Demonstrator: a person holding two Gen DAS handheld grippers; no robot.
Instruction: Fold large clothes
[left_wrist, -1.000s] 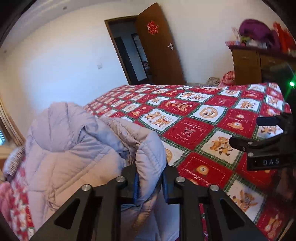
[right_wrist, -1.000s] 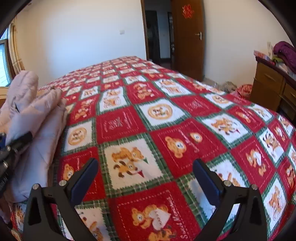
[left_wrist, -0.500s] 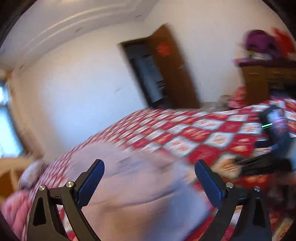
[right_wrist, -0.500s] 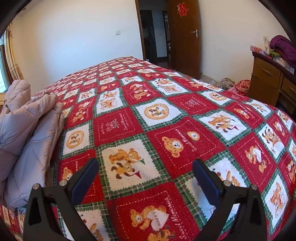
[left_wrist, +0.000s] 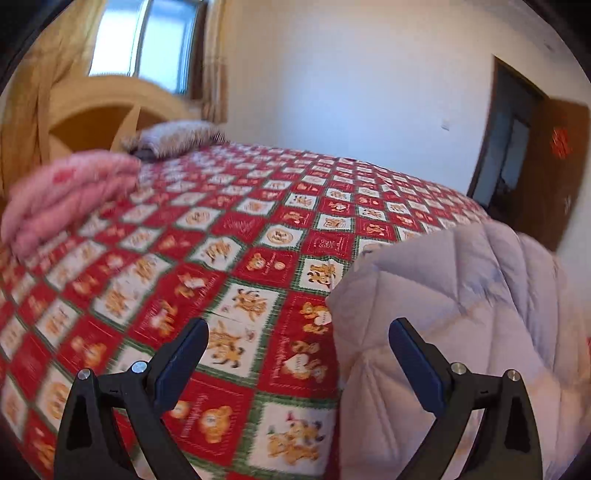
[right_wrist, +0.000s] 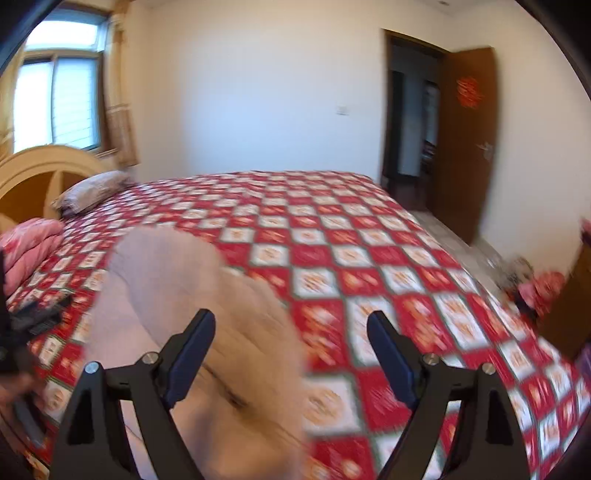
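Two grippers, both spread wide with nothing between the fingers. Left gripper (left_wrist: 297, 354) poised low above the bed (left_wrist: 236, 258), over its red, white and green bear-print quilt, with the pale lilac puffer jacket (left_wrist: 454, 317) heaped just to its right, apart from either finger. Right gripper (right_wrist: 290, 347) hanging above the same jacket (right_wrist: 207, 306), the blurred padded bulk lying under its left finger, contact impossible to judge. Jacket bunched on the near side of the bed. Folded pink blanket (right_wrist: 29, 247) and grey pillow (right_wrist: 92, 190) by the wooden headboard (right_wrist: 44, 173). Brown door (right_wrist: 465, 140) open on the far right.
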